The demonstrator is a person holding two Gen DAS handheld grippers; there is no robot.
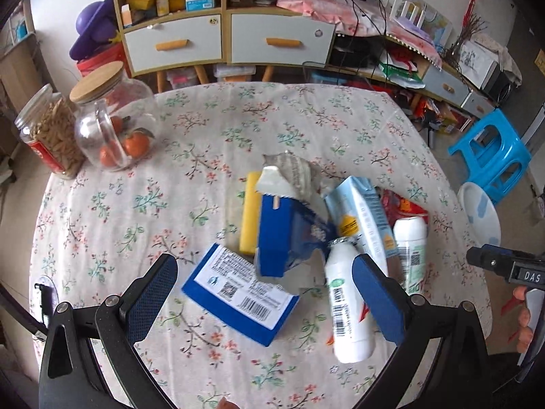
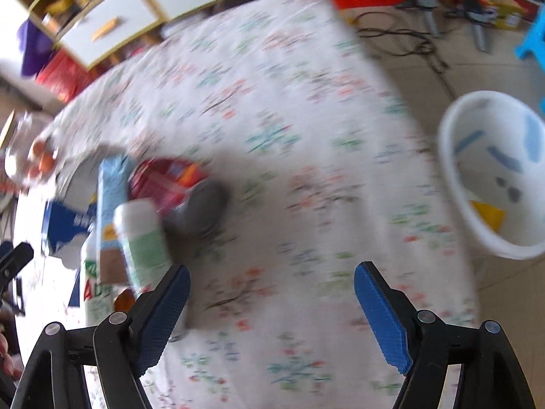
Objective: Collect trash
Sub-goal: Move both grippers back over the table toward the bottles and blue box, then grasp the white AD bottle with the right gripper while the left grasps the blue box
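Trash lies in a pile on the floral table: a blue-and-white box, a torn blue carton, a yellow sponge, a light-blue milk carton, a white bottle, a second white bottle with a green label and a red wrapper. My left gripper is open, hovering over the box, its right finger beside the white bottle. My right gripper is open and empty over bare cloth; the view is blurred. The green-label bottle lies by its left finger. A white bin stands off the table's right edge.
Two glass jars stand at the table's far left, one holding oranges. A blue plastic stool is on the floor to the right. A cabinet with drawers and clutter stand behind the table. The white bin also shows in the left wrist view.
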